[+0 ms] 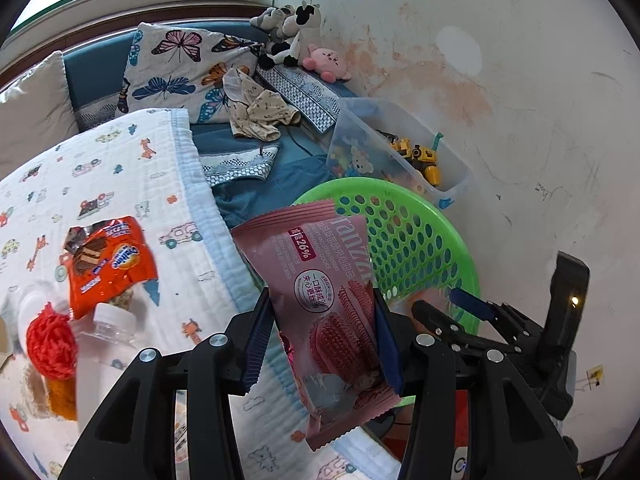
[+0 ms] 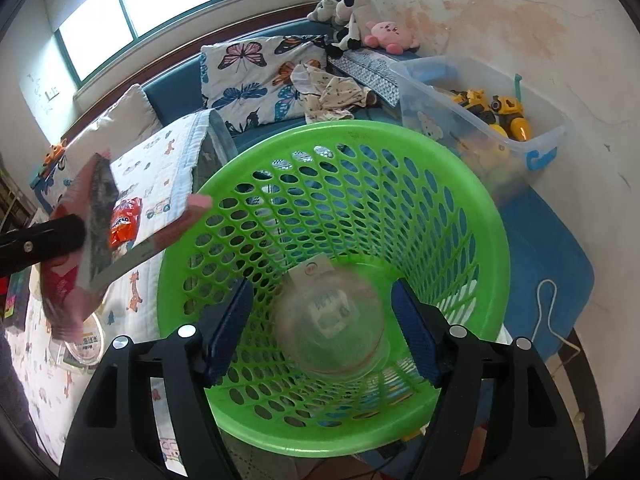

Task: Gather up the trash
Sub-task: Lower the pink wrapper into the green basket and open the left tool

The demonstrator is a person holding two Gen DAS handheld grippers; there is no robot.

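My left gripper (image 1: 320, 308) is shut on a pink cookie wrapper (image 1: 316, 264), which stands up between the blue pads just left of the green mesh basket (image 1: 420, 240). In the right wrist view the same wrapper (image 2: 68, 296) hangs beside the basket's rim (image 2: 332, 128). My right gripper (image 2: 322, 286) is held over the basket mouth, pointing down into it, open. A blurred clear plastic cup (image 2: 332, 332) lies below its pads inside the basket, touching neither. An orange snack wrapper (image 1: 108, 264), a clear bottle (image 1: 108, 340) and a red net ball (image 1: 50, 340) lie on the printed blanket (image 1: 120, 184).
A clear toy bin (image 2: 480, 112) with yellow toy trucks stands against the wall behind the basket. A butterfly pillow (image 1: 180, 68), crumpled clothes (image 1: 256, 116) and plush toys (image 1: 296, 36) sit on the blue couch. A blue mat (image 2: 552, 256) lies right of the basket.
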